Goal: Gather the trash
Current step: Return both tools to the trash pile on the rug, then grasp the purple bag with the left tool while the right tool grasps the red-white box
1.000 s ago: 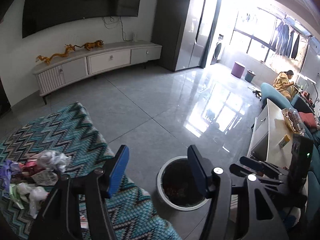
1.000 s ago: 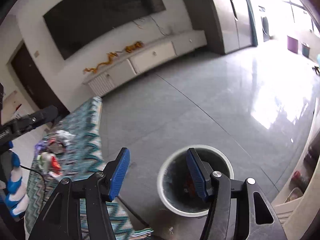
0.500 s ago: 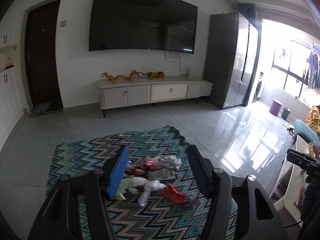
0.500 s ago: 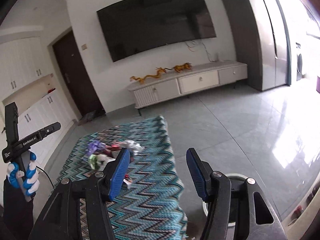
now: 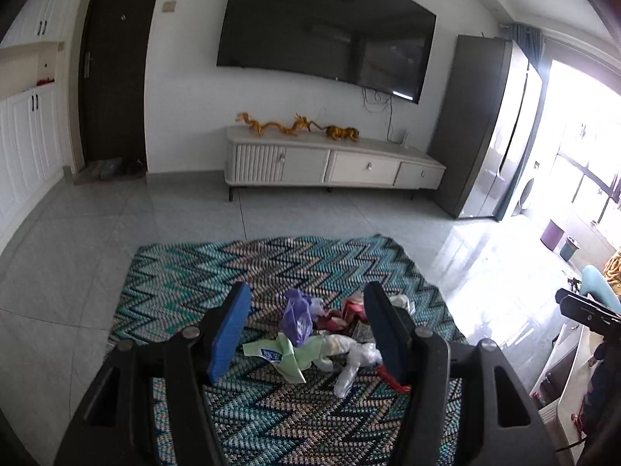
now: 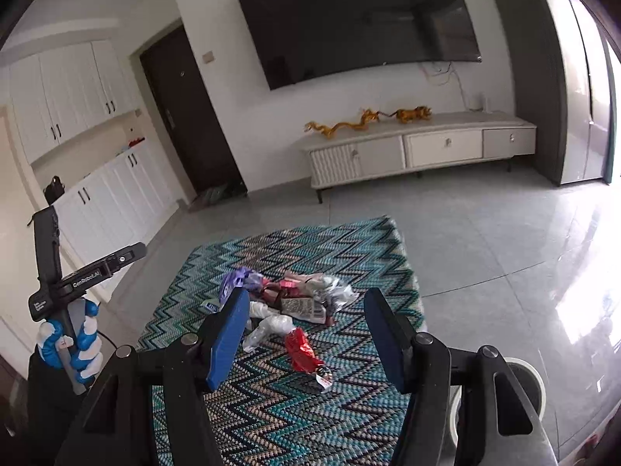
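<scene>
Left gripper [image 5: 306,334]: jaws parted and empty, blue pads framing the litter from above, nothing touching them
Right gripper [image 6: 306,336]: also parted and empty, aimed down at the near edge of the pile
Trash pile [image 5: 326,334]: a loose heap on the teal zigzag woven rug [image 5: 186,272] – a crumpled purple plastic bag [image 5: 297,316], a pale green paper wrapper [image 5: 289,353], a clear scrunched plastic film [image 5: 355,361], dark red packets behind
Nearest piece to the right: a red foil wrapper [image 6: 300,351] lying apart from the heap, just in front of it
Bin: a white round waste bin [image 6: 537,380] stands on the grey tiled floor [image 6: 485,240] just off the rug's right edge, mostly hidden behind the right gripper's body
Step in hand: I judge this to be the approach for a pick, with plenty of litter not yet collected
Doing it well: take the separate red wrapper with the right, the green wrapper or purple bag with the left – come down squarely, pinch the bulk of a crumple rather than a thin edge, and keep the pads clear of the rug's weave
Risk: light film may slip or drag neighbours along
</scene>
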